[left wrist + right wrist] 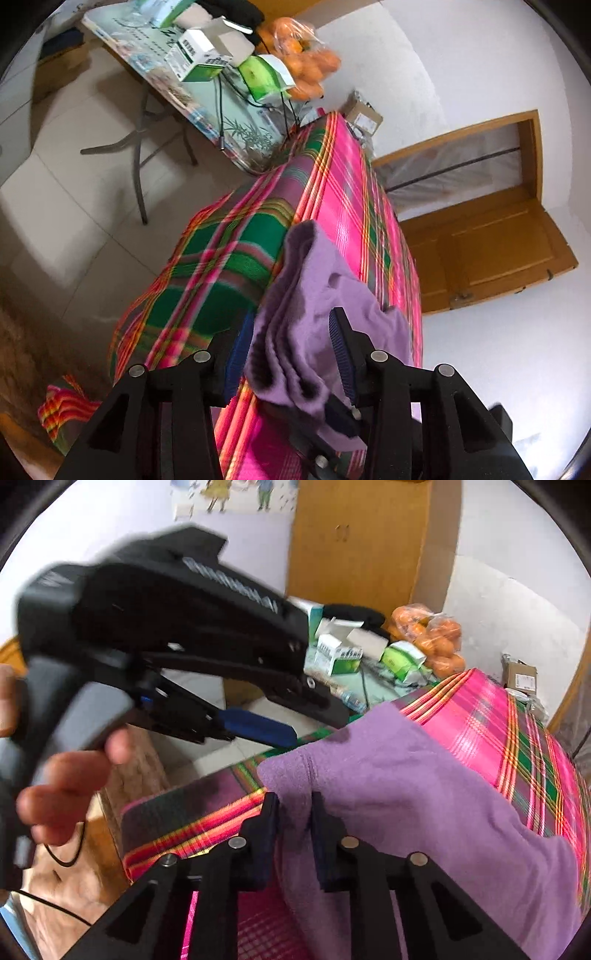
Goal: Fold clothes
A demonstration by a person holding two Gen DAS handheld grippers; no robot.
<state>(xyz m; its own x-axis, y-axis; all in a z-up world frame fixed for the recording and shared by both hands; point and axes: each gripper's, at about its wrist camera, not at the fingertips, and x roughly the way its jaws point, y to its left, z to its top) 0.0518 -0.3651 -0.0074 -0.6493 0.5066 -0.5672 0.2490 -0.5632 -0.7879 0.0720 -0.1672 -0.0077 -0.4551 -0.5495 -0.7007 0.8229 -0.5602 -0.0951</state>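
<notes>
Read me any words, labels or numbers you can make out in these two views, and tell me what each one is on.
No text can be read with confidence.
Left gripper body: raised white lettering, too blurred.
White and green boxes: print too small.
Cardboard parcel: label too small.
Wall poster: only drawn figures show, no words.

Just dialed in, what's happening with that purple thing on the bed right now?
A person is folding a purple garment on the plaid-covered surface. The right gripper pinches a bunched fold of it. The left gripper has bunched layers between its fingers, though its jaws look wide. The fold is midway, not laid flat.
</notes>
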